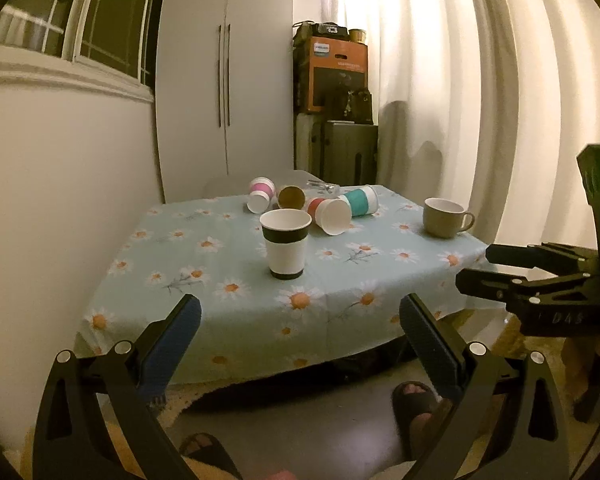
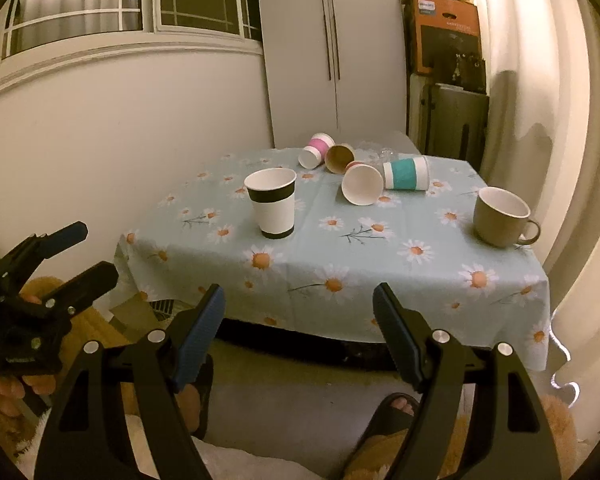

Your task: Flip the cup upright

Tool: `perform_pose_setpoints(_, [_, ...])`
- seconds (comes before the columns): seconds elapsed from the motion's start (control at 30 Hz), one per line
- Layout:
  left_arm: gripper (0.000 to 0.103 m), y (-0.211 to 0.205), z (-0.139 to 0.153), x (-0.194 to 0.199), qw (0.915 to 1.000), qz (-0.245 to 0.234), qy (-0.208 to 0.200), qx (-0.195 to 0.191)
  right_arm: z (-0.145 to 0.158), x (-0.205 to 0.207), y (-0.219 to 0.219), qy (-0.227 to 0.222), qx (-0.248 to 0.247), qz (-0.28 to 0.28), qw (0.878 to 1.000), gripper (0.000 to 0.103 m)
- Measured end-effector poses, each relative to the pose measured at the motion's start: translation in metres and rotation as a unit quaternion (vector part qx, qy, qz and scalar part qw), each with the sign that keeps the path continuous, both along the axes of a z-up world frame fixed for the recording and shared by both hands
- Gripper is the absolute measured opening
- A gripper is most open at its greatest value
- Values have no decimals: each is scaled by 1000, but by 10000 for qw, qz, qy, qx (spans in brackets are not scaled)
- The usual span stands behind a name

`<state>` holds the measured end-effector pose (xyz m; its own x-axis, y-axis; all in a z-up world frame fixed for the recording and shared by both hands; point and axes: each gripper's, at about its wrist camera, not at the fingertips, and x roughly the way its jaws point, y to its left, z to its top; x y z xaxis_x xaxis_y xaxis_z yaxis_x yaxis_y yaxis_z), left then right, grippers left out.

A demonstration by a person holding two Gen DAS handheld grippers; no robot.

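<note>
A white paper cup with black bands [image 1: 286, 243] [image 2: 271, 202] stands upright near the table's front. Behind it several paper cups lie on their sides: a pink-banded one [image 1: 261, 194] [image 2: 317, 150], a brown one [image 1: 291, 197] [image 2: 339, 157], a red-banded one [image 1: 329, 215] [image 2: 362, 183] and a teal-banded one [image 1: 360, 201] [image 2: 406, 173]. My left gripper [image 1: 300, 320] [image 2: 82, 250] is open and empty, held before the table's front edge. My right gripper [image 2: 298, 304] [image 1: 476, 266] is open and empty, to the right of the left one.
A beige mug [image 1: 444, 217] [image 2: 502, 216] stands upright at the table's right side. The table has a daisy-print cloth [image 1: 340, 280] [image 2: 380, 264]. A white wardrobe [image 1: 224, 80], stacked boxes [image 1: 336, 76] and curtains [image 1: 500, 100] surround it. The person's sandalled feet are below.
</note>
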<state>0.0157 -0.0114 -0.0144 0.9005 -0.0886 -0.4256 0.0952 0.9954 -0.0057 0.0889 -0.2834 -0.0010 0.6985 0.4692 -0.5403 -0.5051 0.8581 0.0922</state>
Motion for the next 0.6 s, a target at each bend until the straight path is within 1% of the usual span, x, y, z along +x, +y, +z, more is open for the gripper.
perform_pose_setpoints(0.07, [97, 2, 1, -4, 10000, 79, -25, -10, 0, -4, -3, 3, 33, -32, 10000, 79])
perform_pose_setpoints(0.13, [97, 7, 1, -4, 9998, 102, -5, -148, 0, -5, -5, 27, 65, -73, 9999, 79])
perform_pose_setpoints(0.23, [97, 10, 0, -3, 9997, 120, 21, -208, 0, -4, -6, 37, 76, -96, 9999, 79])
perform_pose_setpoints(0.5, [97, 0, -2, -7, 10000, -17, 26, -19, -3, -8, 0, -11, -73, -54, 10000, 80])
perform_pose_setpoints(0.6, [97, -1, -3, -7, 10000, -23, 23, 5, -3, -7, 0, 7, -83, -68, 9999, 82])
